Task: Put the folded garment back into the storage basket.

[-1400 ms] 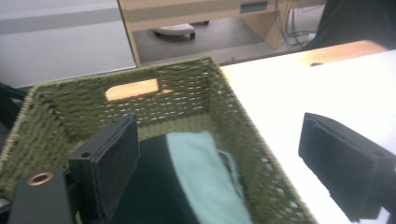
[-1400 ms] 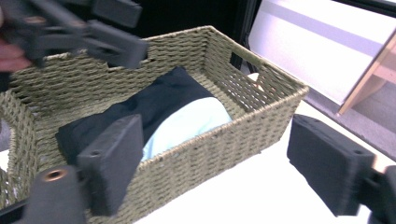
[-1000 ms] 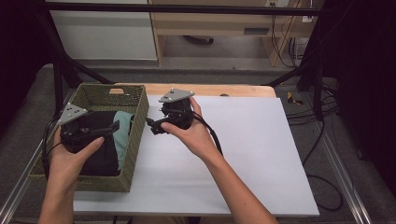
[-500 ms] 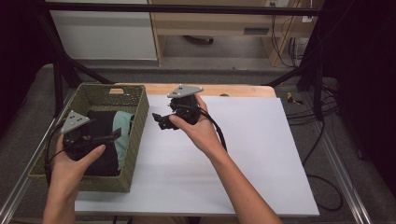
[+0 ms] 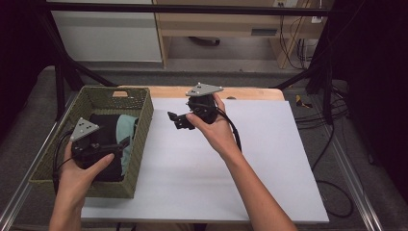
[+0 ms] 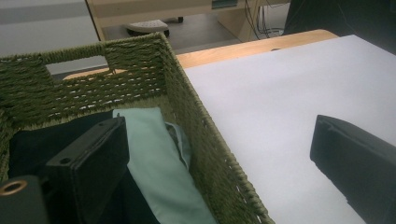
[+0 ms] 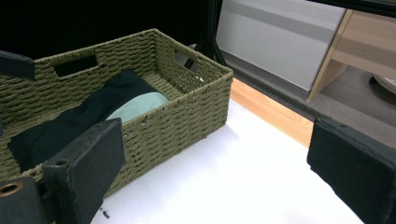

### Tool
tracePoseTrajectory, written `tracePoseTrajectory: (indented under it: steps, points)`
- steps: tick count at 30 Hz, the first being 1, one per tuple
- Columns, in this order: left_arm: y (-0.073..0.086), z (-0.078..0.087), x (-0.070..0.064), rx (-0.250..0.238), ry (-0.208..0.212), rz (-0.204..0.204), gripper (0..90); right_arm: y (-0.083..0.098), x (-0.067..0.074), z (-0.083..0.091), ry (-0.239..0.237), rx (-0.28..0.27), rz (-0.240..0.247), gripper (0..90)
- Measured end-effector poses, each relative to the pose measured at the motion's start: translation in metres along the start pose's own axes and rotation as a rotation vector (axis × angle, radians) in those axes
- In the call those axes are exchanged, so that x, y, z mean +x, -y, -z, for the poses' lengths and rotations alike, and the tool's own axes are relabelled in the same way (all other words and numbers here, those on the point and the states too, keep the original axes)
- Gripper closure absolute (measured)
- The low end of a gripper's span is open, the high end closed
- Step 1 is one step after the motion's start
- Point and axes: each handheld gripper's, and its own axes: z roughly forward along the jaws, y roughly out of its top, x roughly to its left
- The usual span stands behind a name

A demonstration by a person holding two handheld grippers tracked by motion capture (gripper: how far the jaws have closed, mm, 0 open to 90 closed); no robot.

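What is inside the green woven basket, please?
The basket holds a black cloth and a light green cloth, which lies against the black one. The basket's bottom and anything below the cloths are covered and cannot be seen.

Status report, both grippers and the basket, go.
Left gripper open, over the basket, fingers empty. Right gripper open, above the white sheet. Mint-green cloth and black cloth lie inside the basket. Nothing blocking.
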Motion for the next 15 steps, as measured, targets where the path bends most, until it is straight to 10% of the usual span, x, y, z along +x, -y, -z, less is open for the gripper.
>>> tracePoseTrajectory:
  steps: [15]
  points:
    - [0.004, 0.0, 0.005, 0.005, 0.0, 0.015, 4.5, 0.001, -0.016, 0.016, 0.023, -0.019, -0.012, 5.9]
